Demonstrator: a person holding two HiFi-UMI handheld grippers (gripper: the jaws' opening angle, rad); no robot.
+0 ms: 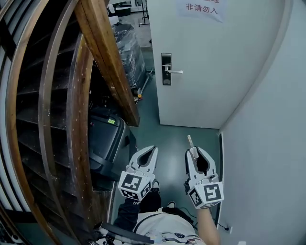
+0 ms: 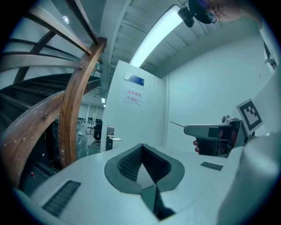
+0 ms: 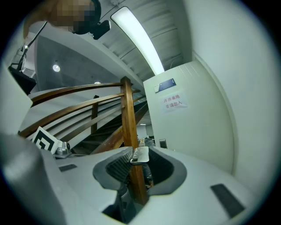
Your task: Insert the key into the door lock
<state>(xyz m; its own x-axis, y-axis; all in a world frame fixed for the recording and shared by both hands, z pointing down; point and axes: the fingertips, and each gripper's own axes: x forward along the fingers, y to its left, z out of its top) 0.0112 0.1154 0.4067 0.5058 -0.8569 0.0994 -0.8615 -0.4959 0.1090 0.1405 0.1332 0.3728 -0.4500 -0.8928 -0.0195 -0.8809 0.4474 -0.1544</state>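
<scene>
A sign reading "非请勿入" hangs on the white door, its lock well ahead. The right gripper clamps the key, which points doorward. The left gripper has its jaws together, empty.

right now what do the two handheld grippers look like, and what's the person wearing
Both the left gripper and right gripper are white plastic shells tapering to rounded jaws, lined with dark ribbed pads. Each carries a cube of black-and-white square markers. The person wears a white printed top.
</scene>
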